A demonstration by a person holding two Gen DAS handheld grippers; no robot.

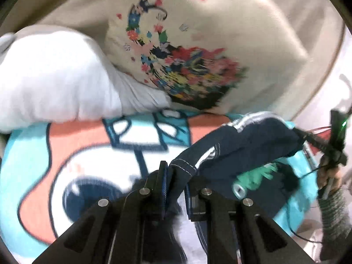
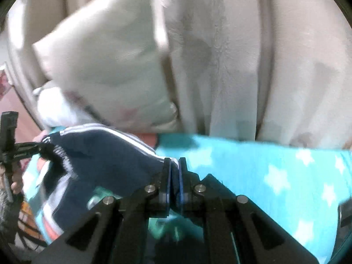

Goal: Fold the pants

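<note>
The navy pants [image 1: 246, 140] with white side stripes and white stitching hang stretched between my two grippers above a cartoon-print blanket [image 1: 77, 154]. My left gripper [image 1: 177, 171] has a hem of the pants between its fingers. My right gripper [image 2: 175, 165] is shut on the other end of the pants [image 2: 105, 154]. The right gripper also shows in the left wrist view [image 1: 308, 136] at the right, holding the far end. The left gripper shows at the left edge of the right wrist view [image 2: 41, 148], clamped on the fabric.
A cream cushion with a floral print [image 1: 198, 50] and a white pillow [image 1: 55, 81] lie behind the blanket. In the right wrist view a pale cushion [image 2: 105, 66] leans on a beige sofa back [image 2: 242, 66]. The blanket's turquoise part has white stars [image 2: 275, 180].
</note>
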